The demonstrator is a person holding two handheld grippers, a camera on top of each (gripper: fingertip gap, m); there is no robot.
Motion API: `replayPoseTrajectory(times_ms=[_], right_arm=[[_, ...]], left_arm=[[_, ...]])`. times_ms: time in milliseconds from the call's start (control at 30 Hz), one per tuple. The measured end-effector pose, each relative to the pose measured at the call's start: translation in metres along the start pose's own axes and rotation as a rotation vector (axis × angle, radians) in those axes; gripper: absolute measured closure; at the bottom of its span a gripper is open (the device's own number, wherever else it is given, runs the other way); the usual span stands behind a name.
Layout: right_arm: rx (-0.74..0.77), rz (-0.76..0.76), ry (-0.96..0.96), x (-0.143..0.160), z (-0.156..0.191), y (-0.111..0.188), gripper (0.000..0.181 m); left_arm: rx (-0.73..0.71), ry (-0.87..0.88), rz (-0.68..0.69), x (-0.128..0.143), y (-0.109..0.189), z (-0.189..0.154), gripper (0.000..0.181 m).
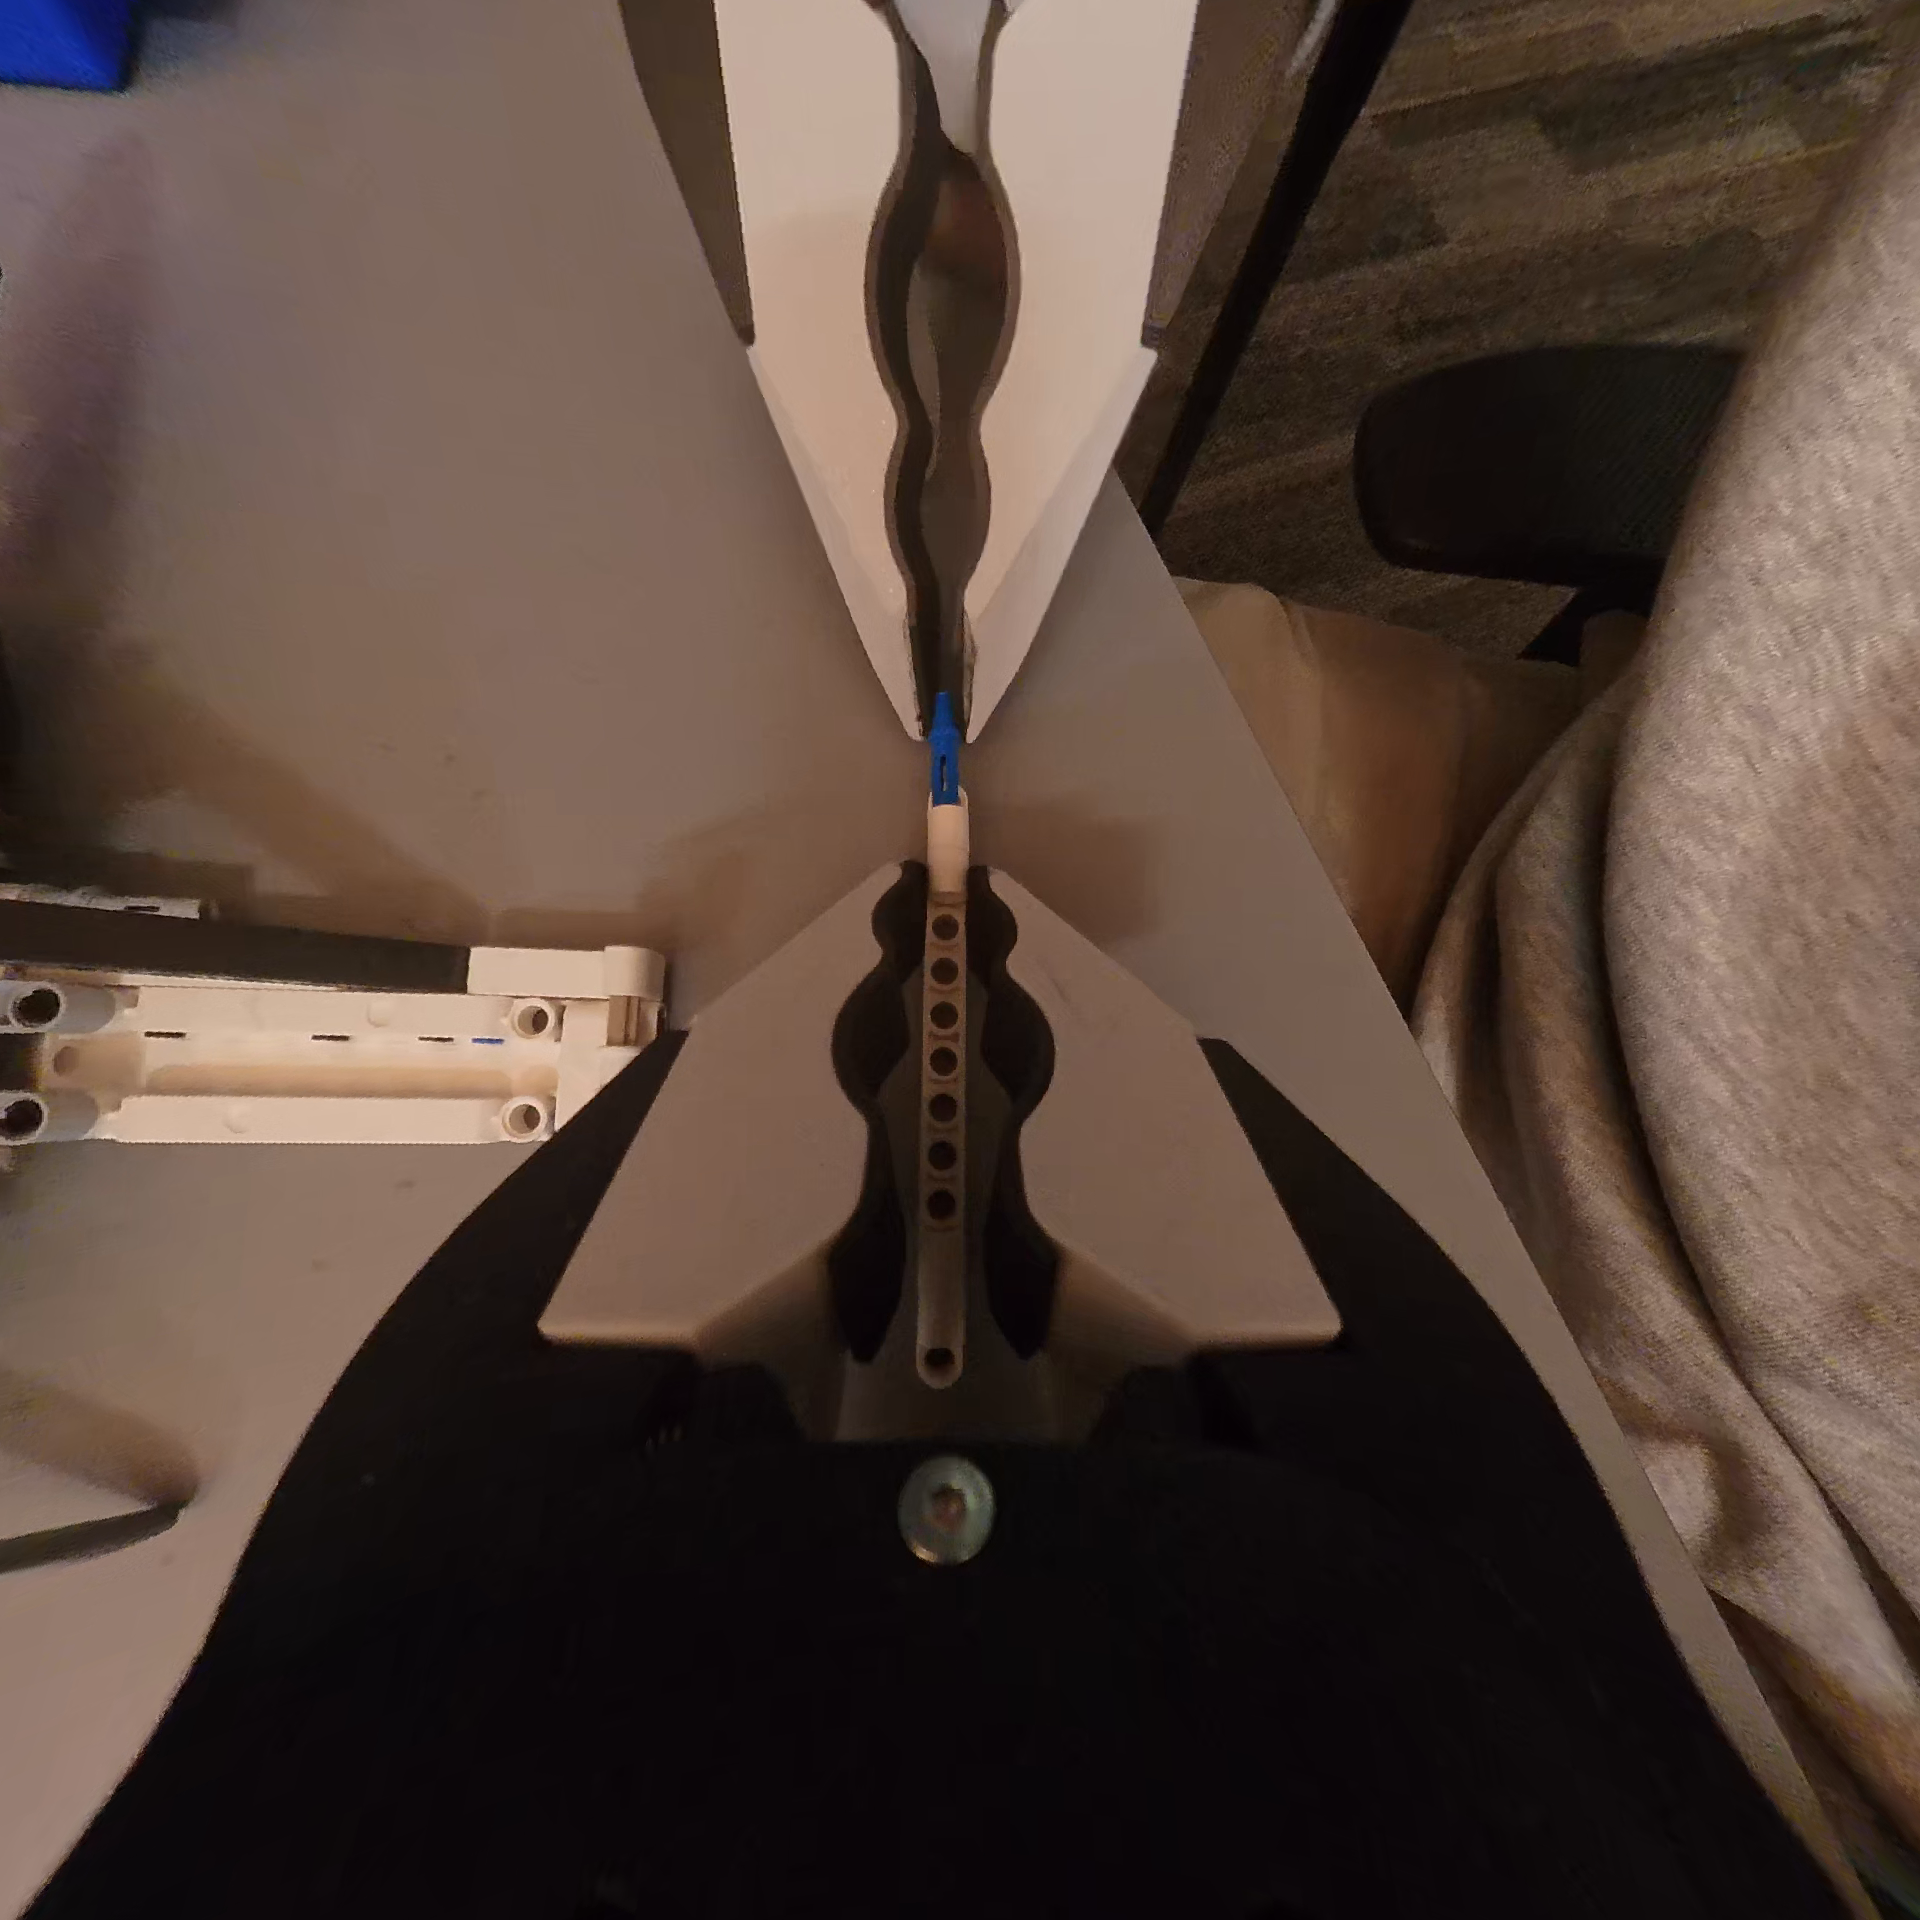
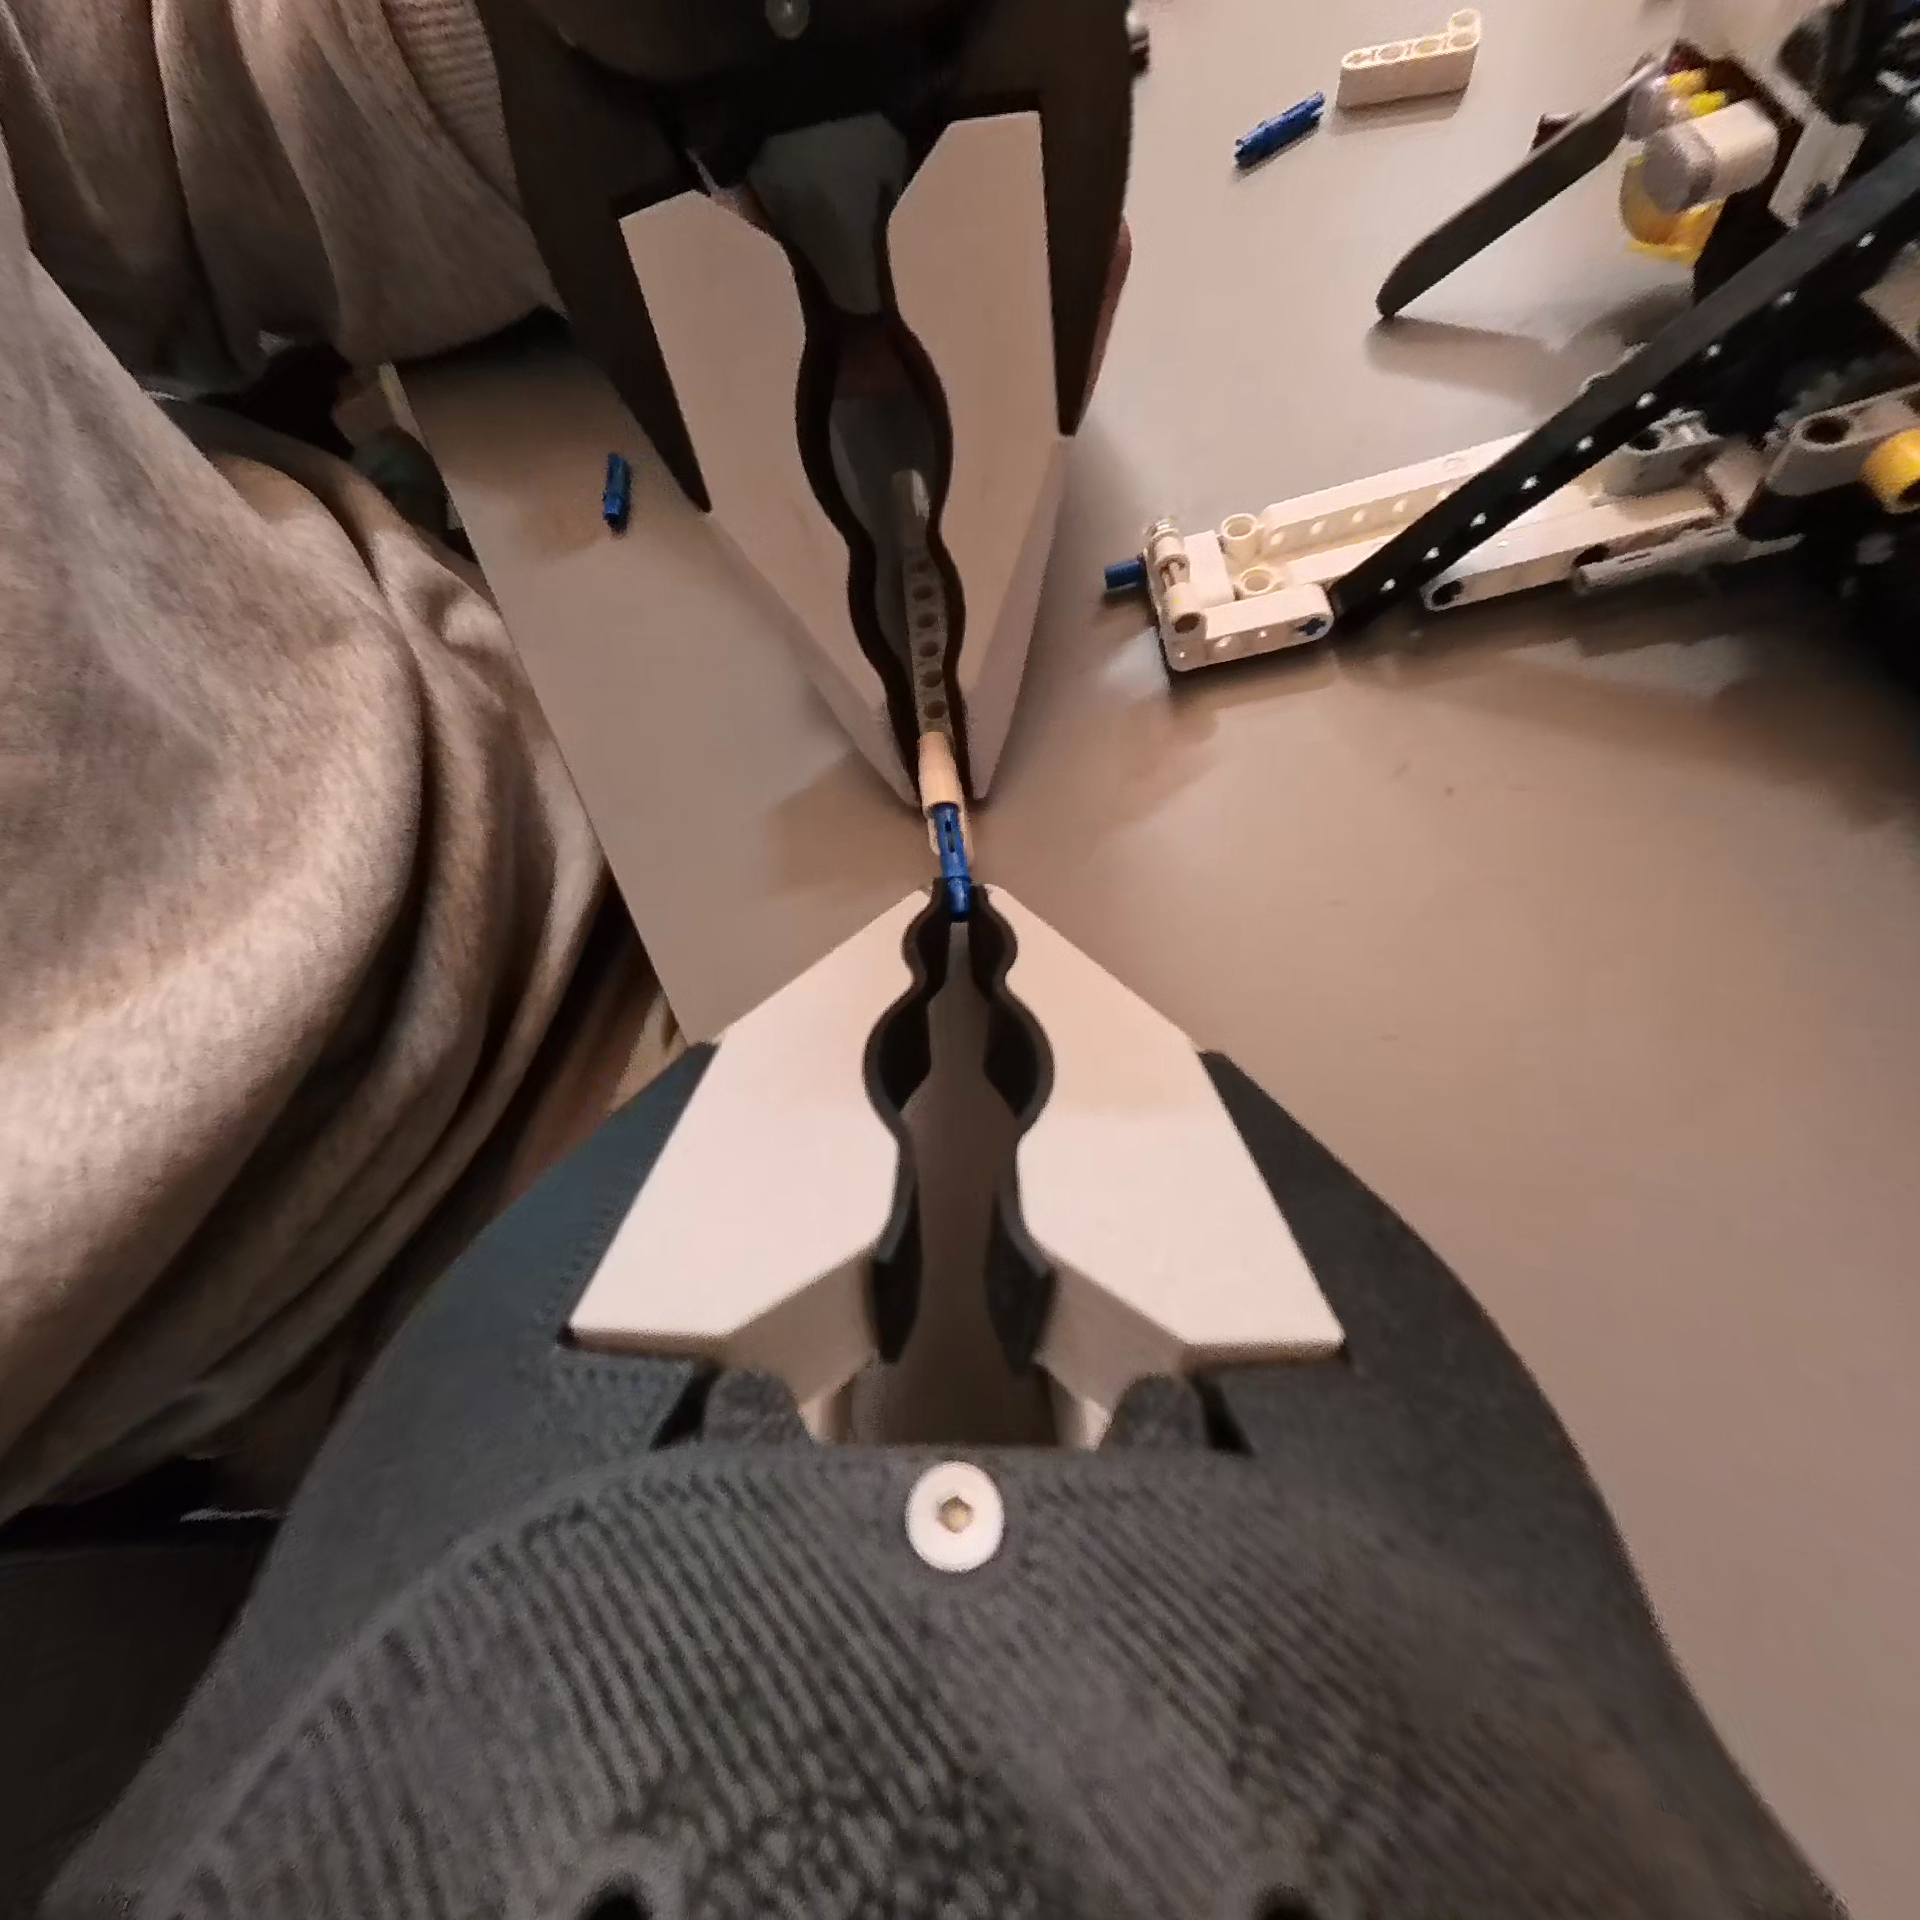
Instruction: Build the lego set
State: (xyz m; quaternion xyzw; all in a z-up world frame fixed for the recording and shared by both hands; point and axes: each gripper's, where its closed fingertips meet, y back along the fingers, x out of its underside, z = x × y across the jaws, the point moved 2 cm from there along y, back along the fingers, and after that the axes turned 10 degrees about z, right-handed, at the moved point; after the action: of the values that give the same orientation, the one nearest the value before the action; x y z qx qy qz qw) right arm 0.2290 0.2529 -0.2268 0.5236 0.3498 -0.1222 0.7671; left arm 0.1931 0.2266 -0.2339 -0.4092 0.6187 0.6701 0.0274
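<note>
In the left wrist view, my left gripper (image 1: 945,871) is shut on a long grey beam with holes (image 1: 943,1091) that has a white end piece (image 1: 948,831) sticking out past the fingertips. My right gripper (image 1: 943,732) comes in from the top, shut on a small blue pin (image 1: 941,753). The pin's free end meets the white end piece. In the right wrist view, my right gripper (image 2: 956,902) holds the blue pin (image 2: 950,844) against the white end piece (image 2: 938,774) of the beam (image 2: 920,613) in my left gripper (image 2: 940,798). Both are held just above the table.
A partly built white and black model (image 2: 1455,540) lies on the grey table (image 1: 416,520); it also shows in the left wrist view (image 1: 312,1049). Loose blue pins (image 2: 617,488) (image 2: 1278,125) and a white bent beam (image 2: 1408,62) lie around. A person's grey clothing (image 1: 1714,935) borders the table edge. My two grippers' fingertips are within a few centimetres of each other.
</note>
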Motion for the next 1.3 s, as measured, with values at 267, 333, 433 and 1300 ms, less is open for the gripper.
replayPoseTrajectory(times_ms=[267, 333, 433, 1300], right_arm=[[0.115, 0.021, 0.117, 0.0029, 0.0033, -0.0043, 0.179], [0.119, 0.017, 0.122, 0.0026, 0.0035, -0.004, 0.179], [0.116, 0.011, 0.127, 0.0023, 0.0044, -0.0032, 0.179], [0.176, 0.152, 0.338, -0.0049, 0.0083, -0.0043, 0.179]], left_arm=[[0.007, -0.006, 0.001, -0.0004, -0.0005, -0.0007, 0.176], [0.006, -0.006, 0.001, -0.0003, -0.0004, -0.0006, 0.175], [0.009, 0.005, 0.004, -0.0006, -0.0006, -0.0008, 0.176], [-0.001, -0.002, 0.032, -0.0042, -0.0026, -0.005, 0.176]])
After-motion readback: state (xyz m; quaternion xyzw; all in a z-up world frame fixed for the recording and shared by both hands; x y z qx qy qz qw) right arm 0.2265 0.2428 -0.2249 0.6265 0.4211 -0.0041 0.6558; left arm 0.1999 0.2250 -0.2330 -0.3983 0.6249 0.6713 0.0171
